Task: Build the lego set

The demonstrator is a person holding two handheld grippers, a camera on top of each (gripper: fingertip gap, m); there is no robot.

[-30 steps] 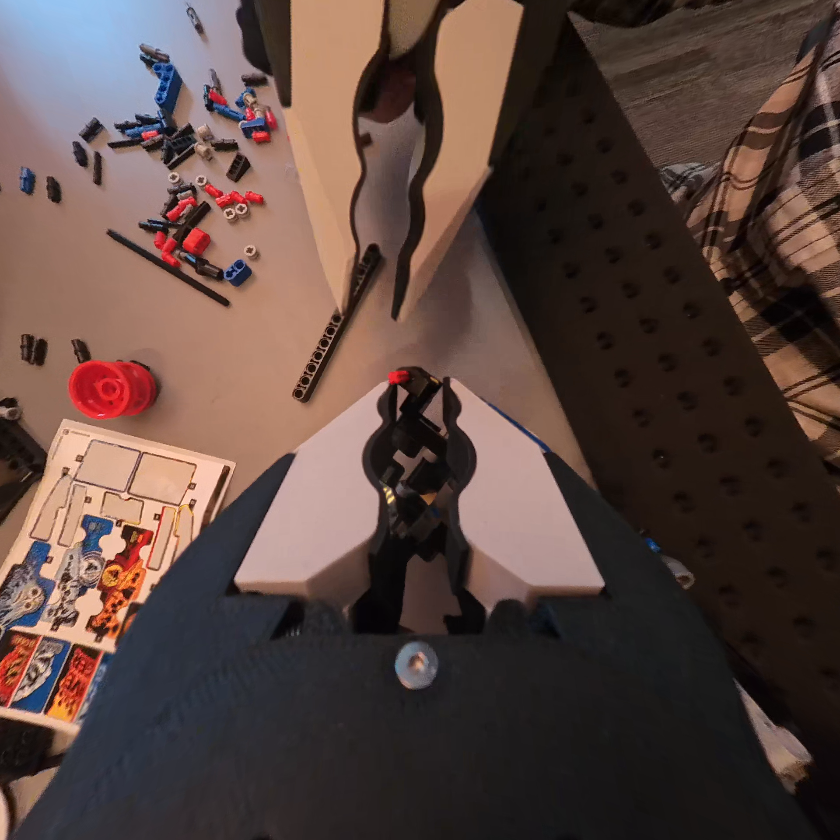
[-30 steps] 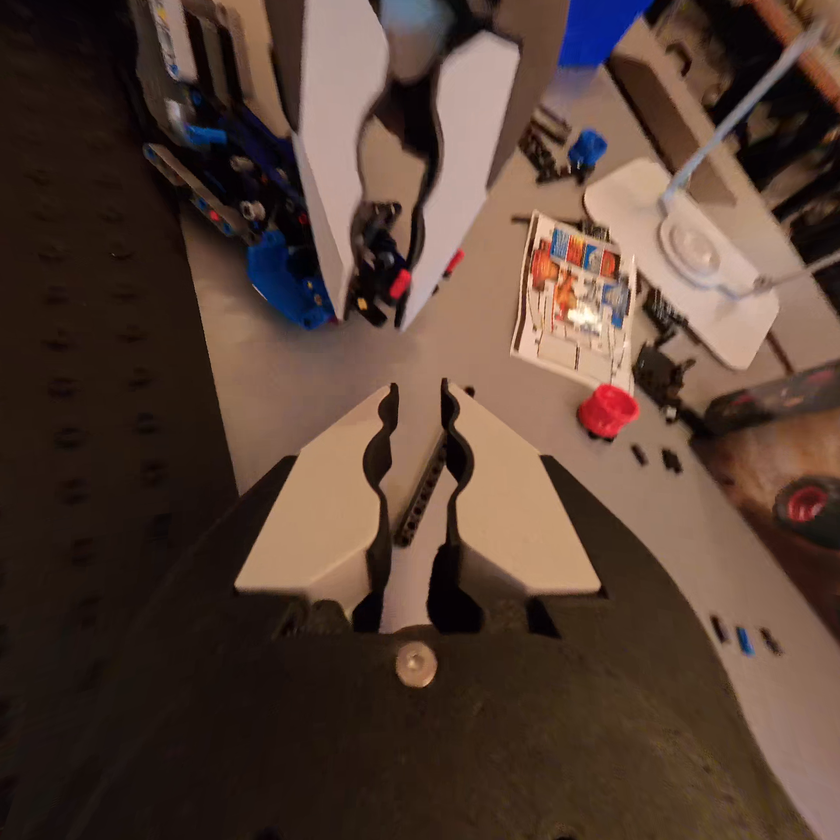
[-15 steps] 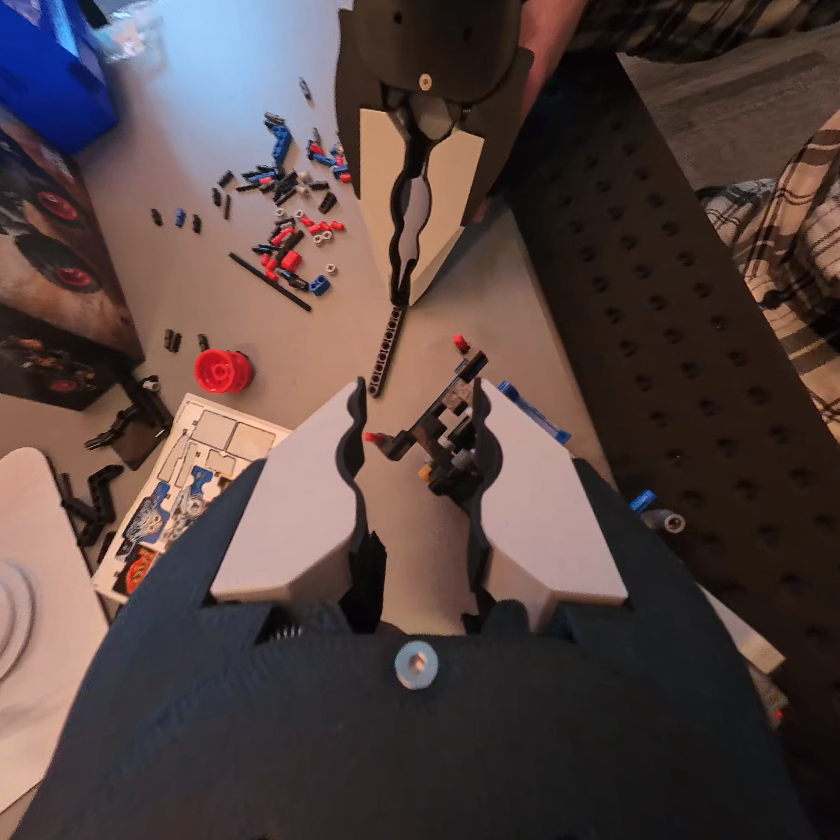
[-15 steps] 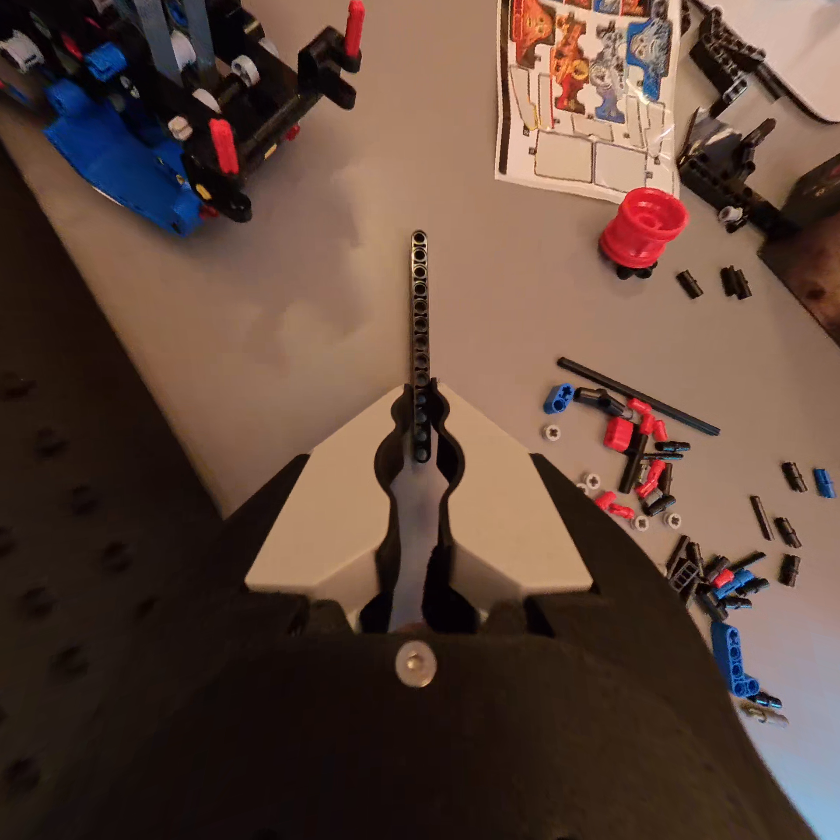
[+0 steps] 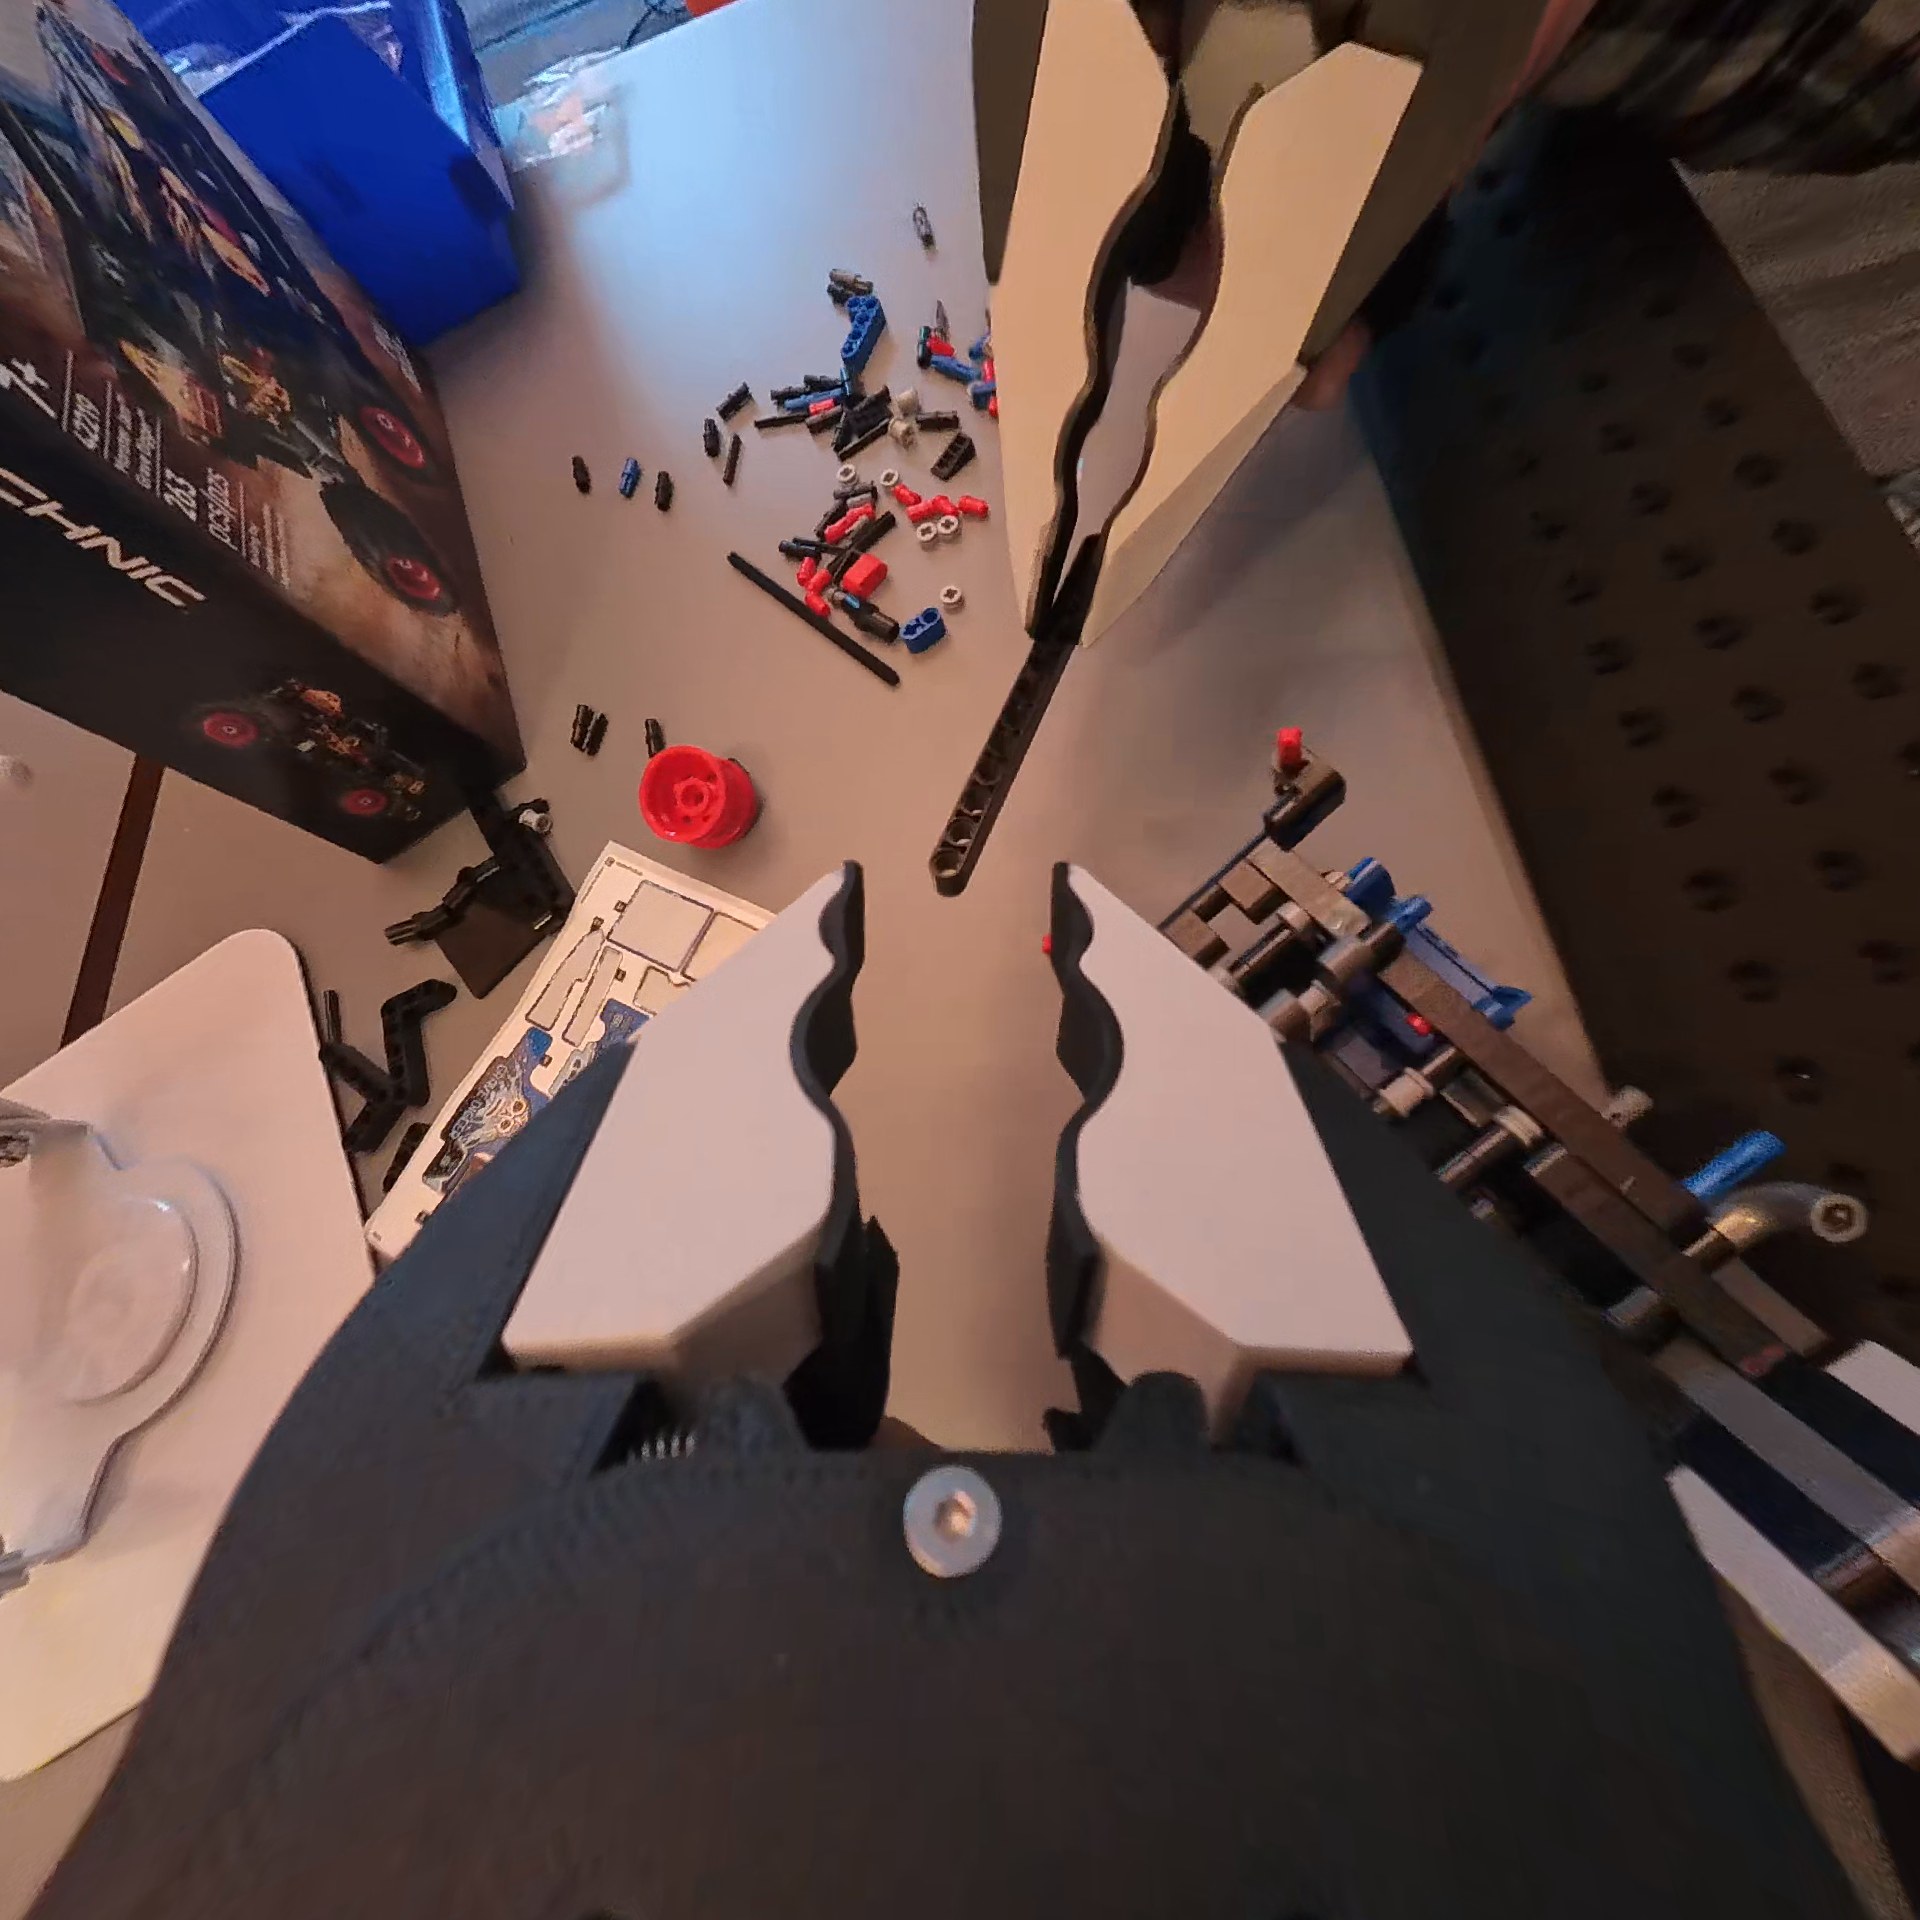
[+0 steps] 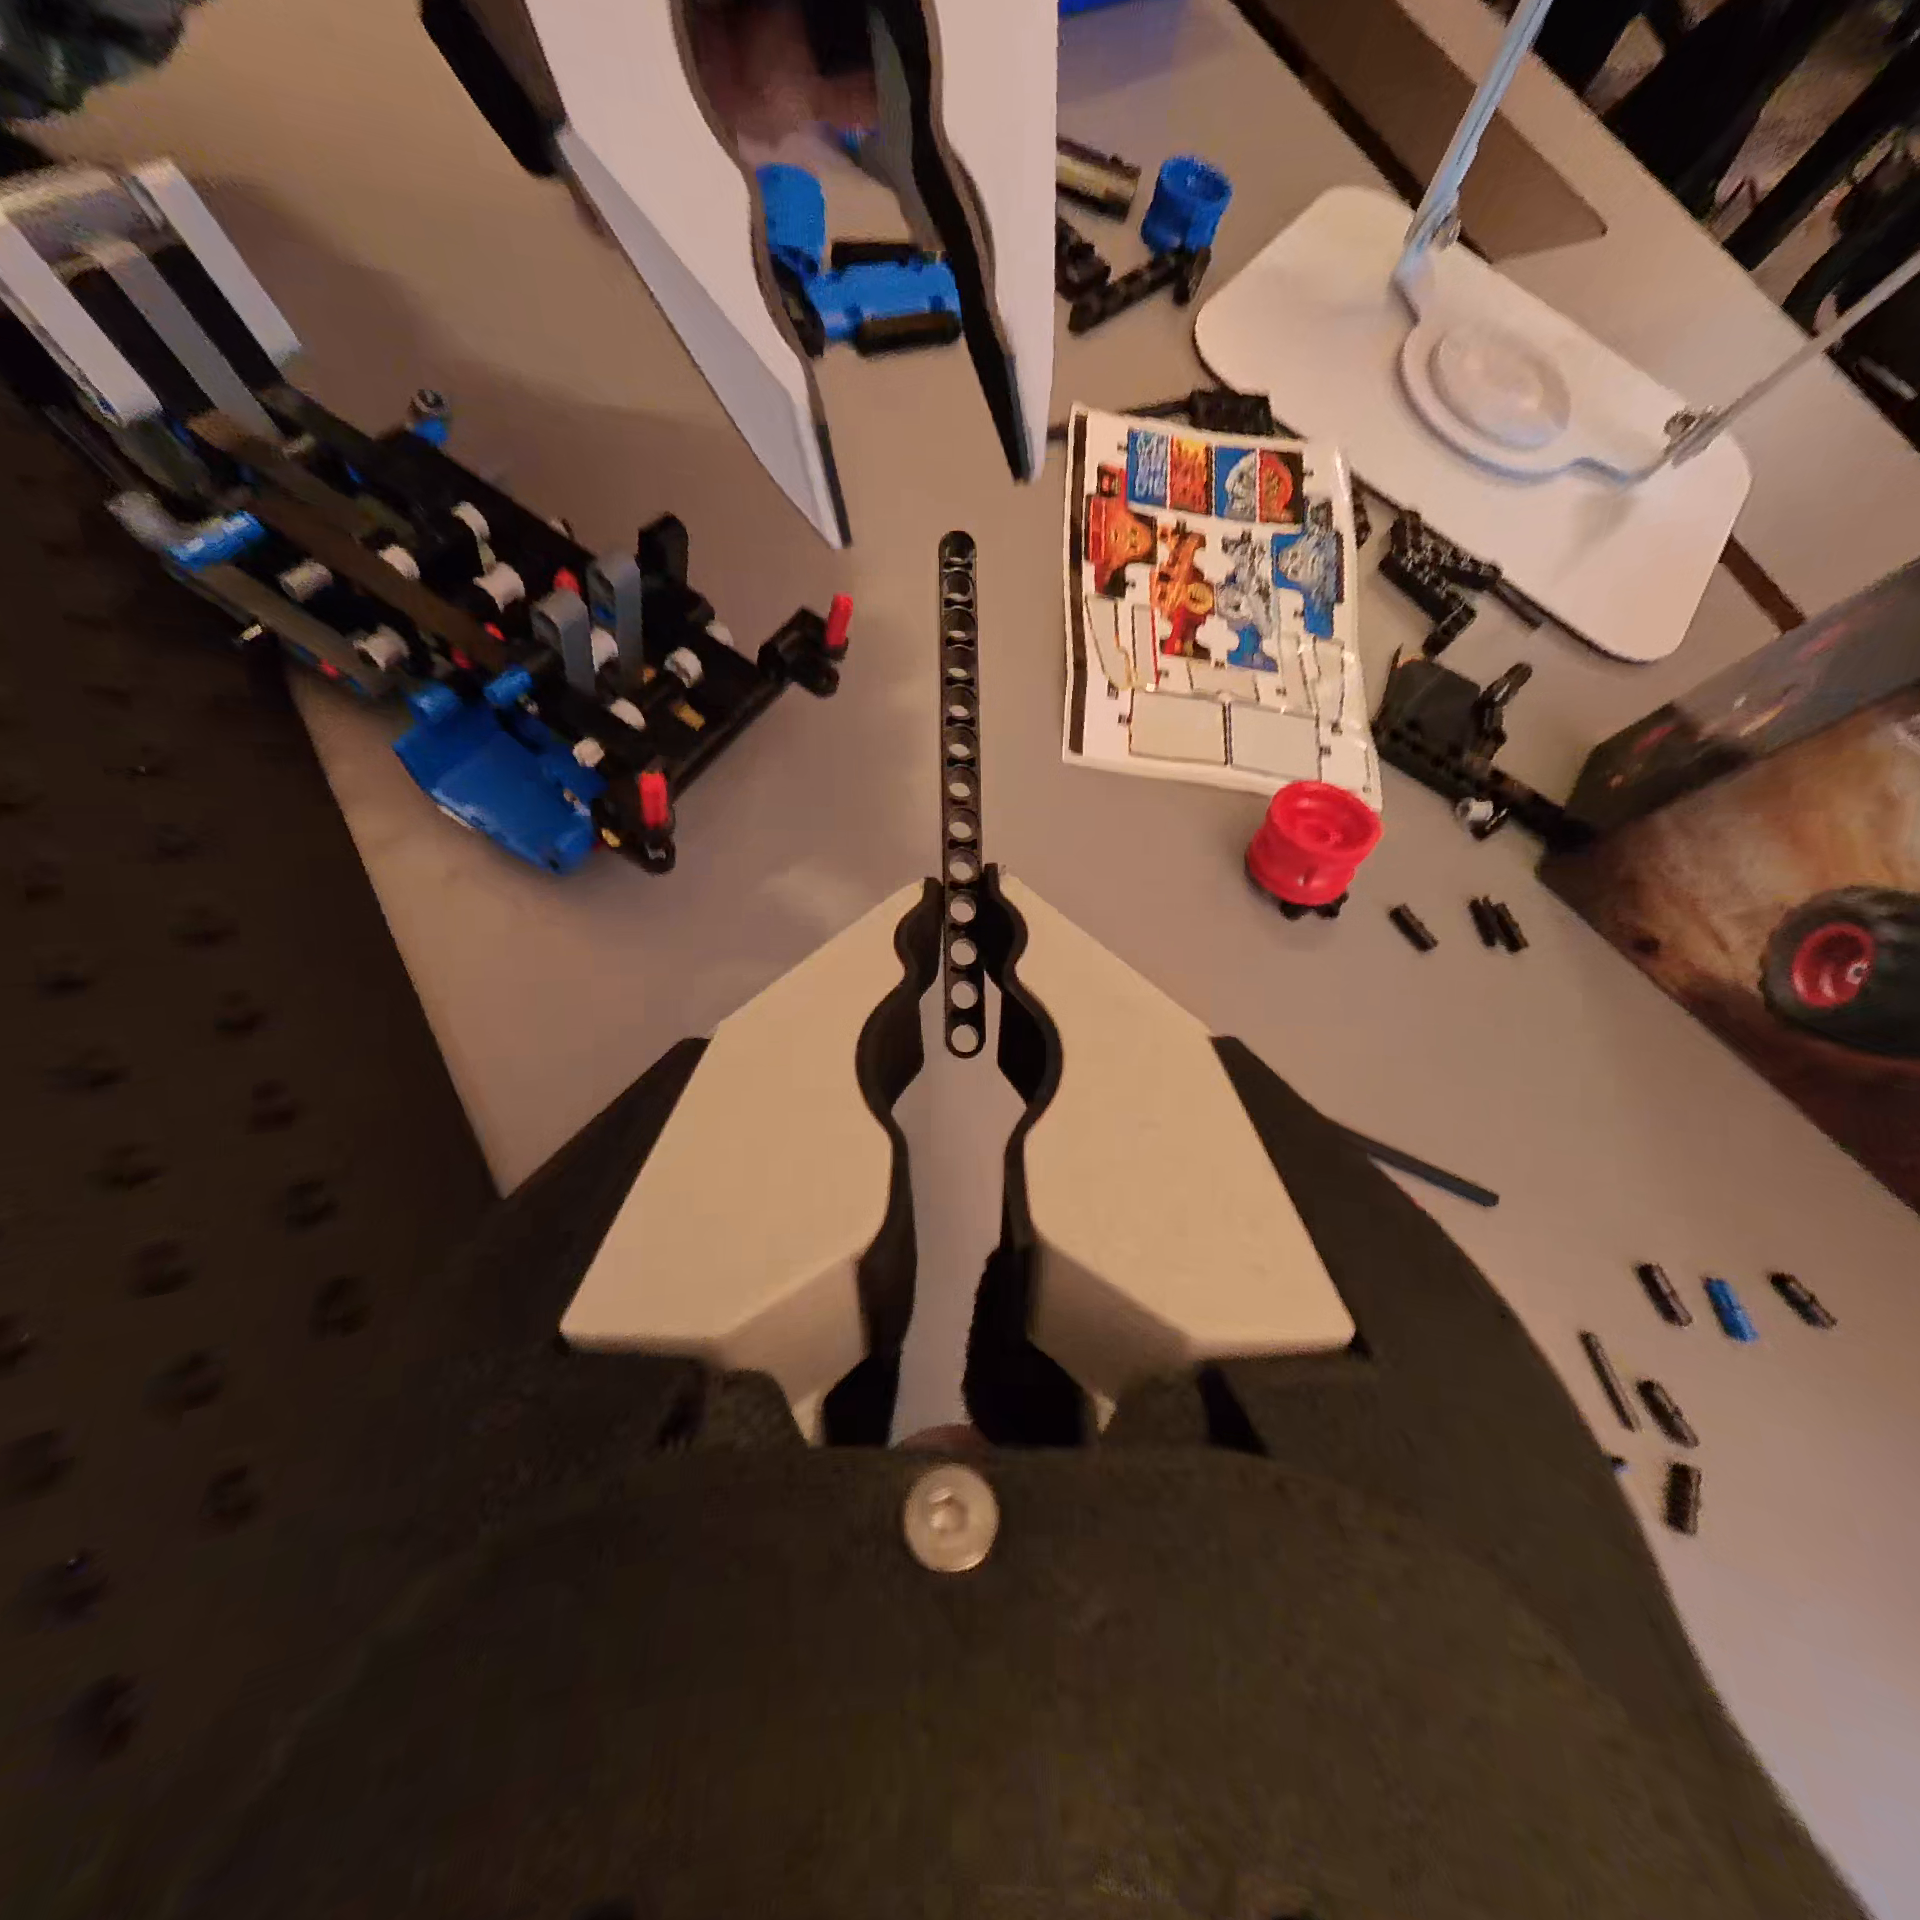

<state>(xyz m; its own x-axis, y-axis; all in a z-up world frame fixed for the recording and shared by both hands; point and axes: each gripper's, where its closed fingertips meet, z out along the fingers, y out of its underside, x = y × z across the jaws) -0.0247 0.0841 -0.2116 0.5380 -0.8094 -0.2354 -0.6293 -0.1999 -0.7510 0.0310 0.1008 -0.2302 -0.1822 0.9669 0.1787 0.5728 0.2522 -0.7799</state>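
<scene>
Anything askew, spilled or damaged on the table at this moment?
Nothing looks damaged. Loose pins and connectors lie scattered on the table, normal mid-build. The right gripper holds the long black beam by one end; the left gripper is open, the chassis beside it.

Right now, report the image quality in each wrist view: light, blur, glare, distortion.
Left wrist view: warm, dim light; wide-angle bending of the set box; right gripper sharp, holding the long black beam. Right wrist view: same warm light; left gripper overhead is motion-blurred; slight glare on the sticker sheet; black perforated board nearly lost in shadow.
</scene>
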